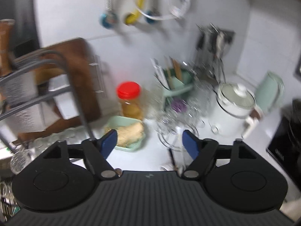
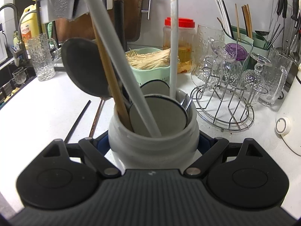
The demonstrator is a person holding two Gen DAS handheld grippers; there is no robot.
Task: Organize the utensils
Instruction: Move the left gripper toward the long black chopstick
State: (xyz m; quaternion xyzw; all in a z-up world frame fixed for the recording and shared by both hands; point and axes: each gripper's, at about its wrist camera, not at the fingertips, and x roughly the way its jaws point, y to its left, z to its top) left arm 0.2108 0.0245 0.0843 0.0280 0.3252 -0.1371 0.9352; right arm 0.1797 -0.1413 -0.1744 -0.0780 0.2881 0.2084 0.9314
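Note:
My right gripper (image 2: pixel 153 143) is shut on a white utensil jar (image 2: pixel 152 131), its blue pads against both sides. The jar stands on the white counter and holds a dark spoon (image 2: pixel 82 66), a wooden handle (image 2: pixel 112 86), two white handles (image 2: pixel 116 52) and round flat heads. A dark chopstick (image 2: pixel 79 120) and a brown one (image 2: pixel 96 116) lie on the counter left of the jar. My left gripper (image 1: pixel 148 137) hangs open above the counter with nothing between its blue fingers (image 1: pixel 109 141). A green caddy (image 2: pixel 242 37) with upright chopsticks stands at the back right; it shows blurred in the left wrist view as the green caddy (image 1: pixel 176 82).
A wire rack (image 2: pixel 223 98) with upturned glasses stands right of the jar. Behind are a green bowl (image 2: pixel 150 64) of pale sticks, a red-lidded jar (image 2: pixel 180 37) and a tall glass (image 2: pixel 42 56). The left wrist view shows a white lidded pot (image 1: pixel 233 109) and a dish rack (image 1: pixel 47 86).

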